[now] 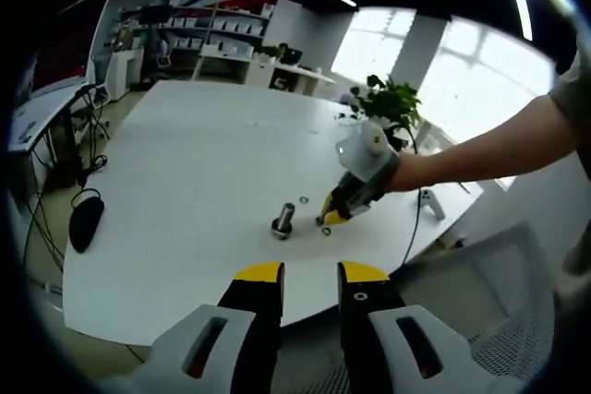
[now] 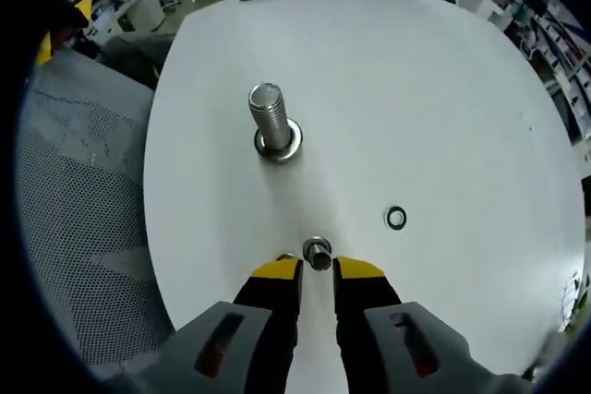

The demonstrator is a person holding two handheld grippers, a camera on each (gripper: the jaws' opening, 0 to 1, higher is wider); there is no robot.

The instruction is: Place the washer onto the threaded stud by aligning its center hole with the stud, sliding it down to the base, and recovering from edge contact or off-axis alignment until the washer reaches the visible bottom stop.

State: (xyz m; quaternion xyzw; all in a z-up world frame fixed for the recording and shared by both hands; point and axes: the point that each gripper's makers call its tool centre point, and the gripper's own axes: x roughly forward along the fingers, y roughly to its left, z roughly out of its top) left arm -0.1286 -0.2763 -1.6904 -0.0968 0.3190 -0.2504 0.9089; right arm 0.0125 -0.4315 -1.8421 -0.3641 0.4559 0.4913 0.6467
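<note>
In the right gripper view, the right gripper [image 2: 318, 269] stands low over the white table [image 2: 443, 117], its yellow-tipped fingers [image 2: 277, 272] close together with a narrow gap between them. A washer [image 2: 317, 252] lies at the very tips, just ahead of the gap; whether the fingers pinch its near edge or only touch it cannot be told. Ahead and to the right of the tips, a second washer [image 2: 395, 218] lies flat on the table, apart from everything. Farther ahead and slightly left, the threaded stud [image 2: 270, 115] stands upright on its round base, bare of any washer.

In the left gripper view, the left gripper [image 1: 309, 276] hangs short of the table edge, fingers [image 1: 259, 274] spread and holding nothing. Beyond them stands the stud, and just right of it the right gripper's tips meet the table.
</note>
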